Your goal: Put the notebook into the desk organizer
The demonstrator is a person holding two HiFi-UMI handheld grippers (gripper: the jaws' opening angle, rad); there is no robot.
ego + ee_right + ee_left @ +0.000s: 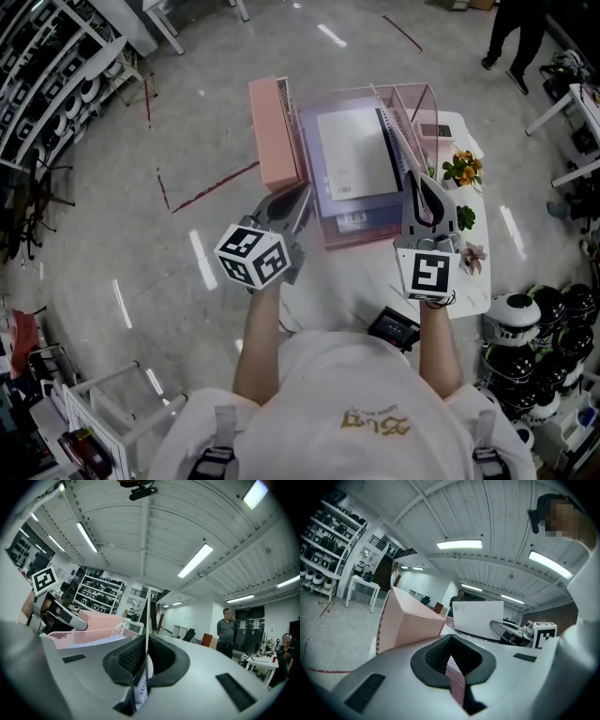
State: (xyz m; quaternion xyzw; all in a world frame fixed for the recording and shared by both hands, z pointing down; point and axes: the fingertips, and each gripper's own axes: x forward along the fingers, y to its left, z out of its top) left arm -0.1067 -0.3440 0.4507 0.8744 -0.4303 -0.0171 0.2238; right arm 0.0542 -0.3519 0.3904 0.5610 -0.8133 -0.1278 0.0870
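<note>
The pink desk organizer (273, 131) stands on the white table (473, 281), with mesh walls and a wide middle bay. A white spiral notebook (354, 153) sits over that bay, its wire binding on the right. My right gripper (417, 186) is shut on the notebook's near right edge; in the right gripper view the notebook (147, 620) runs edge-on out from between the right gripper's (144, 660) jaws. My left gripper (296, 199) is shut on the organizer's front left wall, and a strip of pink mesh (456, 681) shows between its pads. The left gripper view shows the notebook's white face (480, 617).
Small potted plants (462, 169) and a black device (394, 328) lie on the table's right and near parts. White helmets (536, 319) are stacked on the floor at right. A person (511, 37) stands far back; shelving (56, 75) lines the left.
</note>
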